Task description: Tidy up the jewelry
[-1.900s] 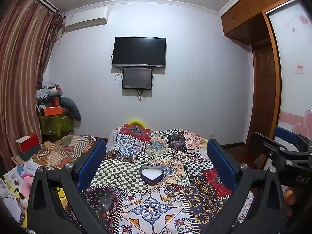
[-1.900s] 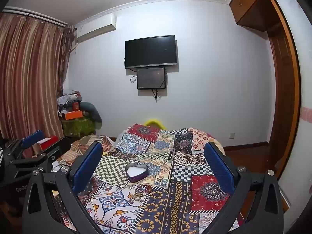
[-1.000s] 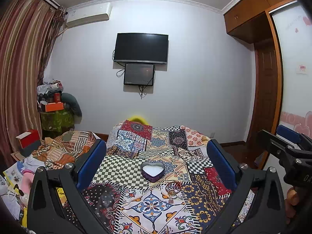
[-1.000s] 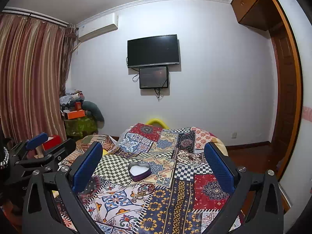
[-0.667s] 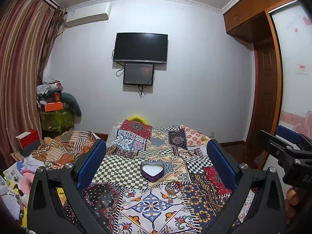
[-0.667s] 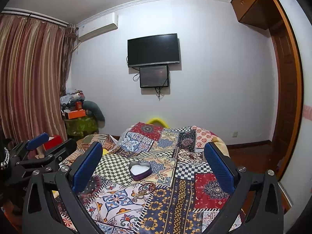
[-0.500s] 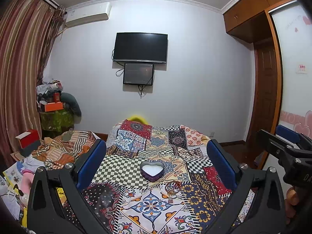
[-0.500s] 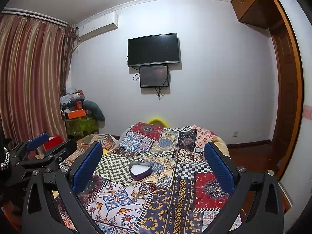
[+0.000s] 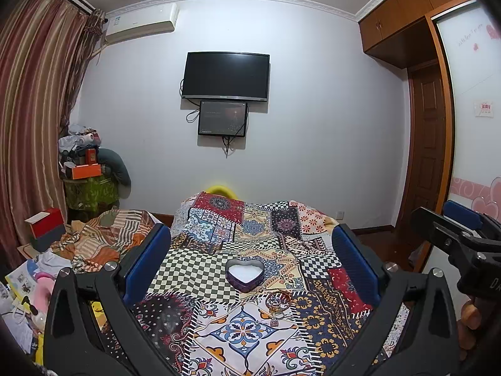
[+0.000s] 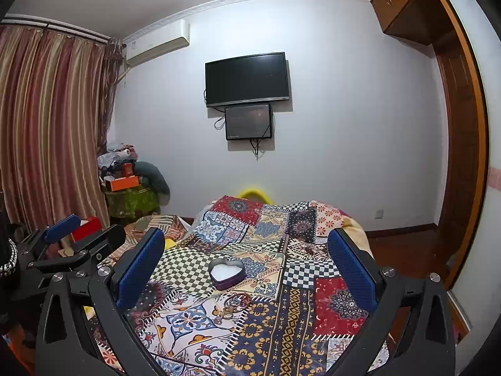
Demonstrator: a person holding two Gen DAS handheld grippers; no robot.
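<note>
Patchwork bedspread [image 9: 219,260] carries the open heart-shaped box [image 9: 244,273] with small jewelry [image 9: 277,302] just before it, so either released, empty gripper, left gripper [image 9: 250,266] or right gripper [image 10: 245,269], should descend slowly and pinch lightly.

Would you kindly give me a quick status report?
Both grippers, left and right, open, empty. Jewelry loose on quilt beside heart box. Nothing in the way.

Jewelry [image 9: 277,305] below the heart-shaped box [image 9: 244,275]: too small to identify. Bedspread [image 9: 250,344] cut off at frame bottom.
</note>
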